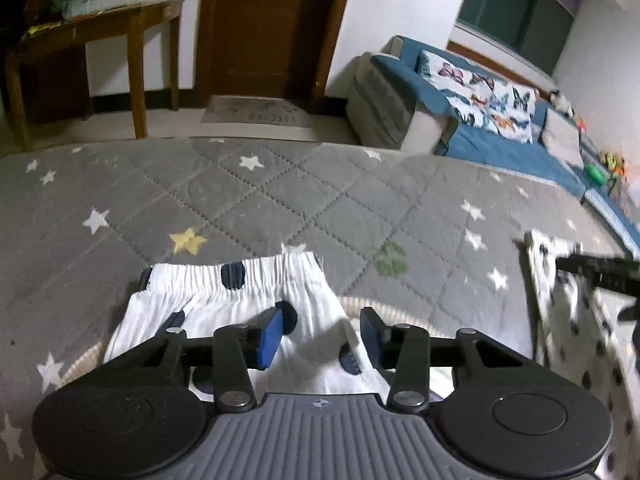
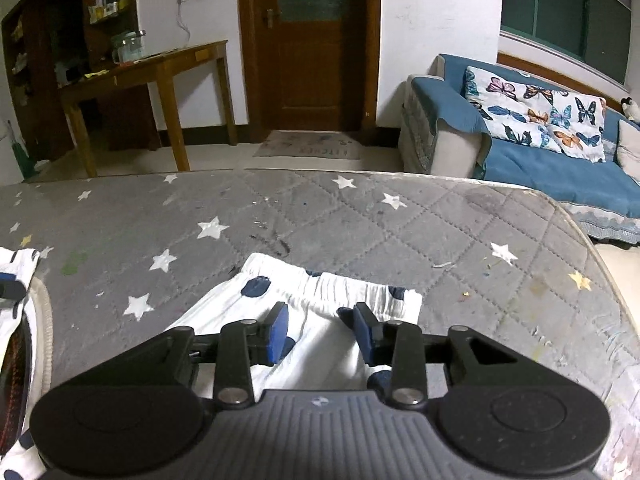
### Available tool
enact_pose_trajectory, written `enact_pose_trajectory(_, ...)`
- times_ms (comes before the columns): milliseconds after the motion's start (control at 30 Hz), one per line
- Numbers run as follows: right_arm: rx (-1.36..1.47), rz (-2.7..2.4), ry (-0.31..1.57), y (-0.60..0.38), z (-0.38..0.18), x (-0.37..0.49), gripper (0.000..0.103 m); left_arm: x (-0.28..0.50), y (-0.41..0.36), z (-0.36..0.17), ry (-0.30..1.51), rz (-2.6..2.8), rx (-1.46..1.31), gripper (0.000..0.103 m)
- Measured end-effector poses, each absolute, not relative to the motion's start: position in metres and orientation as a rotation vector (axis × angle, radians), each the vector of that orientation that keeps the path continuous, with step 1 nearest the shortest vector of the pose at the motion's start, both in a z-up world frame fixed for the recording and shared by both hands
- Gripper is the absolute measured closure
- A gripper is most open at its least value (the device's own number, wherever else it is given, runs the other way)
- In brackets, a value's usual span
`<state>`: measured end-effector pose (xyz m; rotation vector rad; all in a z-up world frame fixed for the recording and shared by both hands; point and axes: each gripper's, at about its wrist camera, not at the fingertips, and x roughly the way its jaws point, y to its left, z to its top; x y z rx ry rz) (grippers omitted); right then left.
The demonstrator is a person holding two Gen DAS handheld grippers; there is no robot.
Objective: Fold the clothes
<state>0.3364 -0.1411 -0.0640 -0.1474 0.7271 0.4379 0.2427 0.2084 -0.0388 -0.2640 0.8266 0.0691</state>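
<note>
A: Where's the garment sitting relative to the jaws?

B: I'm looking at white dotted shorts (image 1: 240, 312) lying flat on the grey star quilt (image 1: 240, 200) of the bed. The elastic waistband (image 1: 240, 276) is lying at the far end in both wrist views, so the long axis is running straight away from me, in line with the fingers.

A: Jaw state?

B: Left gripper (image 1: 320, 330) is standing released, blue pads apart, with cloth showing in the gap but nothing pinched. Right gripper (image 2: 320, 330) is the same: spread, hovering over fabric just short of the waistband (image 2: 332, 284).

A: Which one's nearer?

B: I'm judging them about level. Each one is sitting over its own patch of dotted fabric. From the left camera I'm seeing the right gripper's black finger (image 1: 596, 270) off to the right over dotted cloth (image 1: 568, 320). Can't tell whether it's one garment or two.

A: So the next move?

B: My guess: both are dropping straight down to pinch the near cloth, then carrying it forward toward the waistband. The fold is running across the fingers, so both need to be travelling evenly or the hem is going to skew.
</note>
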Motion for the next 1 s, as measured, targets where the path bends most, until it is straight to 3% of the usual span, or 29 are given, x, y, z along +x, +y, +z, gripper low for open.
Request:
enact_pose_trajectory(67,-0.154,0.449,0.722,-0.140,-0.063,0.333,0.067,0.240,0.210,-0.039,0.817,0.069,-0.273,0.059)
enact_pose_trajectory(133,-0.142,0.463,0.717,-0.141,-0.060,0.329,0.067,0.236,0.212,-0.041,0.800,0.092,-0.278,0.072)
enact_pose_trajectory(400,-0.150,0.492,0.705,-0.135,-0.056,0.318,0.060,0.240,0.198,-0.038,0.811,0.155,-0.221,0.072)
enact_pose_trajectory(467,-0.155,0.489,0.704,-0.134,-0.057,0.317,0.060,0.240,0.195,-0.039,0.813,0.180,-0.198,0.085)
enact_pose_trajectory(500,-0.155,0.490,0.703,-0.133,-0.057,0.316,0.060,0.240,0.195,-0.039,0.811,0.189,-0.194,0.100)
enact_pose_trajectory(1000,-0.157,0.496,0.720,-0.140,-0.066,0.311,0.058,0.260,0.229,-0.042,0.700,0.118,-0.527,0.100)
